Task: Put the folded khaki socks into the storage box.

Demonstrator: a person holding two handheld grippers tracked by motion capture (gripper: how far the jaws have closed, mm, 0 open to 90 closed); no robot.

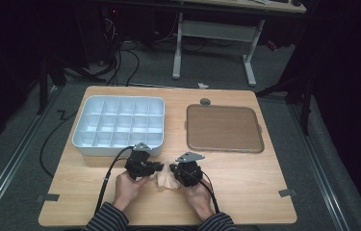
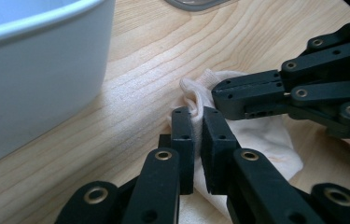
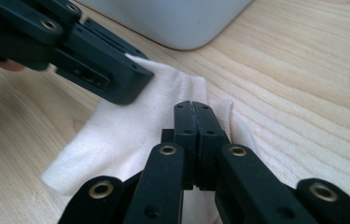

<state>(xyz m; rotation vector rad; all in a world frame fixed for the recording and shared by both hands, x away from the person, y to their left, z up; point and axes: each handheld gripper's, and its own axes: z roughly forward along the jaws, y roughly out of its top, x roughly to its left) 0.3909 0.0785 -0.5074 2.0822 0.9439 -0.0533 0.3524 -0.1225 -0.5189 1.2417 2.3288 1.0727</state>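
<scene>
While the small cream-white cloth [image 1: 164,179] lies crumpled on the wooden table [image 1: 245,183] near its front edge, both grippers hold it from opposite sides. In the left gripper view the cloth [image 2: 256,135] bunches into a ridge between the left gripper [image 2: 197,122]'s two black jaws, which are clenched on that fold. The right gripper [image 3: 192,108], seen in its own view, has its jaws pressed flat together with the cloth [image 3: 116,135] pinched at their tips; a stitched hem runs just past them at twelve o'clock. In the high view the left gripper [image 1: 161,166] sits at nine o'clock of the cloth and the right gripper [image 1: 173,168] at three o'clock, each held in a hand, the left hand [image 1: 129,188] and the right hand [image 1: 198,193], with striped sleeves [image 1: 106,219] entering from the bottom.

At eleven o'clock from the cloth stands a pale blue compartment tray [image 1: 87,144], its near wall just beside the left gripper. At two o'clock, well apart, lies a brown square mat [image 1: 224,127], with a small grey round object [image 1: 205,101] touching its far edge. Grey tape pieces [image 1: 47,197] mark the table's front corners.
</scene>
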